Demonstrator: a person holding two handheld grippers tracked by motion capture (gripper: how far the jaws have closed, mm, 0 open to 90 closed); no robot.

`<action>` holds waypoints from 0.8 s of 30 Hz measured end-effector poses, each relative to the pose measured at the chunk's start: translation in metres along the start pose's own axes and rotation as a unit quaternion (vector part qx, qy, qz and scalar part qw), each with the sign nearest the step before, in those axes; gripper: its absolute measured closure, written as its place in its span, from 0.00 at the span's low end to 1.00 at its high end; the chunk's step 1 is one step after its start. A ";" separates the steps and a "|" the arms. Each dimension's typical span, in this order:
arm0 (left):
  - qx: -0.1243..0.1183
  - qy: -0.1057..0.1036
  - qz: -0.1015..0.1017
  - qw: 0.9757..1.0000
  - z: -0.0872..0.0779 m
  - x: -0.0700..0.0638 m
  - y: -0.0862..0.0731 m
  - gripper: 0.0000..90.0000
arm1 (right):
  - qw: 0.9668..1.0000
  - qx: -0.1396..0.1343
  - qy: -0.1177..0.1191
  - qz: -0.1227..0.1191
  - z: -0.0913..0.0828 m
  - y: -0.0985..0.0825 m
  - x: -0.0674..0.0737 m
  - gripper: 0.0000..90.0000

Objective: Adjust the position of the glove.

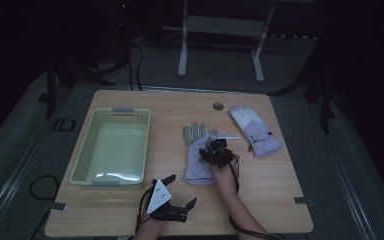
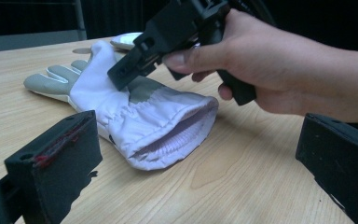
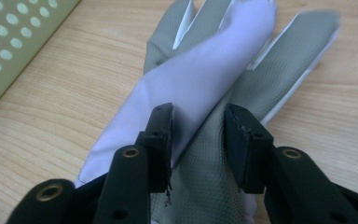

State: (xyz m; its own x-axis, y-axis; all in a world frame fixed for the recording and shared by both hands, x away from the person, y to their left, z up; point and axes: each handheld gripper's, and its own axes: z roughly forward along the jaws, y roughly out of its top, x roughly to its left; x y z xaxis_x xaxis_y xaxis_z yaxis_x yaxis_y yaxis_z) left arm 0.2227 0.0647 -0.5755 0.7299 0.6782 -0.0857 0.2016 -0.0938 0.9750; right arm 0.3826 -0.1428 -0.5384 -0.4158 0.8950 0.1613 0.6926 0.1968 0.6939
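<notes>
Near the middle of the wooden table lies a white-and-grey glove, fingers pointing away from the person, cuff opening toward them. Right gripper is down on top of it, jaws parted a little way with the glove's grey textured patch and a folded white flap showing in the gap between them; can't tell if the pads are actually pressing on the fabric, looks more like resting on it. From the left gripper view you can see the right hand wrapped round the tool, tip angled down onto the glove's back.

Left gripper sits near the front edge of the table, jaws spread wide with nothing in them, well apart from the glove.

Second glove of the same kind lies off to the right, further back, near a small round grommet in the tabletop. Pale green perforated plastic basket stands to the left of the first glove, close but not touching. Nothing sits between the gripper and the glove, and the basket's open top is unobstructed
</notes>
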 end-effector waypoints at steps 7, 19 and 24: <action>0.000 0.001 0.005 1.000 0.000 -0.001 0.000 0.00 | 0.999 -0.011 0.028 -0.037 -0.018 0.009 -0.006 0.53; 0.002 0.000 0.000 1.000 0.001 0.000 0.000 0.00 | 0.996 -0.020 0.047 -0.074 -0.042 0.013 -0.041 0.50; 0.003 0.000 0.001 1.000 0.001 0.000 0.000 0.00 | 0.995 -0.027 0.035 -0.092 -0.053 0.016 -0.054 0.47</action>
State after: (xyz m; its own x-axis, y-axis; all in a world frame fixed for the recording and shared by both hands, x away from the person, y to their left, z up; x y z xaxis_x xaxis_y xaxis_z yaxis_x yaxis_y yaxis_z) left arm 0.2230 0.0641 -0.5753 0.7295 0.6788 -0.0841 0.2041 -0.0987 0.9740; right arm 0.3846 -0.2093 -0.4987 -0.5740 0.8155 0.0738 0.5684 0.3319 0.7529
